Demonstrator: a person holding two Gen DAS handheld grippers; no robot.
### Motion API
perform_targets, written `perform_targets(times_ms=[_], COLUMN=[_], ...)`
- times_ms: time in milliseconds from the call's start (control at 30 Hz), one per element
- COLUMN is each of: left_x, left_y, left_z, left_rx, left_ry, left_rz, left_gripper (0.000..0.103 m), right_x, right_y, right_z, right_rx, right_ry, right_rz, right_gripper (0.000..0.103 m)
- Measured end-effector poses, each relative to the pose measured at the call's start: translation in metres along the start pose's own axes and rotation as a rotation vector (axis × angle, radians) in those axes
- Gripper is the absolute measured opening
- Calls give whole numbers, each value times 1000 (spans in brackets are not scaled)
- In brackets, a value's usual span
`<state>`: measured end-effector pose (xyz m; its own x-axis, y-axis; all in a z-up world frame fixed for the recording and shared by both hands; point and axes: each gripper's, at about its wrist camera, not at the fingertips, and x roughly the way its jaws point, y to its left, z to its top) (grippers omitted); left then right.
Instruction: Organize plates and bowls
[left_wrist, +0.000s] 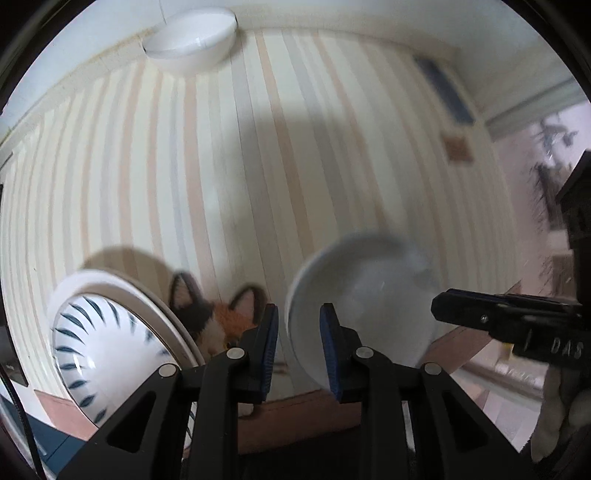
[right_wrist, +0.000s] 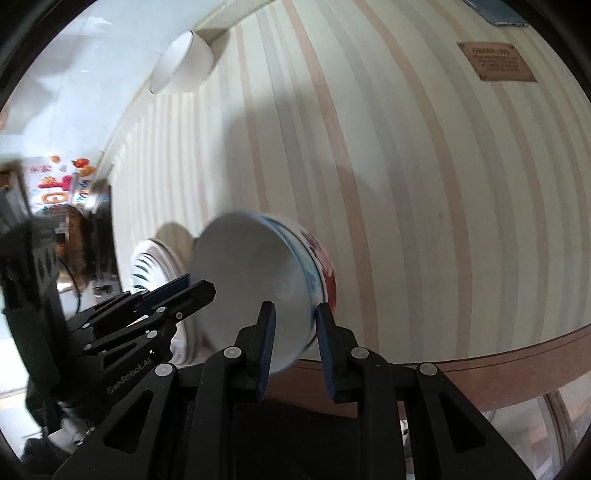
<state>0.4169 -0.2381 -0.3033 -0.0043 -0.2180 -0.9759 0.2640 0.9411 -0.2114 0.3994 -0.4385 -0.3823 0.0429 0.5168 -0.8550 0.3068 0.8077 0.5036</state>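
Note:
A white bowl with a red and blue pattern outside is held above the striped table; my right gripper is shut on its near rim. The same bowl, blurred, shows in the left wrist view, with my left gripper straddling its left rim, jaws a little apart, grip unclear. The right gripper enters there from the right. A white bowl with blue dashes sits in a cream plate at lower left, also in the right wrist view. A plain white bowl stands at the table's far side.
The striped tablecloth covers a round table with a brown wooden edge. A toy fox lies behind the plate. A small brown card and a blue item lie on the far right.

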Motion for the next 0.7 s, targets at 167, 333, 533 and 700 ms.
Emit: perform_targets(times_ms=[167,333,533,700], left_x=[-43,-52,-17,16], left_y=[34,102,164,186], left_z=[46,112,169,197], left_rx=[-108,-306,-484,-524], left_ry=[-154,-249,-227,-180], left_rz=[-9,20,4,-28], left_gripper=[28,28,28,28], right_x=[-46,-54,-9,36], right_y=[18,51,90,104], right_z=[39,110,200,255], right_rx=[-18,-62,-86,-70], right_ry=[-121,-242,-284,-237], right_rz=[104,176,189,196], right_gripper=[45,57,57,57])
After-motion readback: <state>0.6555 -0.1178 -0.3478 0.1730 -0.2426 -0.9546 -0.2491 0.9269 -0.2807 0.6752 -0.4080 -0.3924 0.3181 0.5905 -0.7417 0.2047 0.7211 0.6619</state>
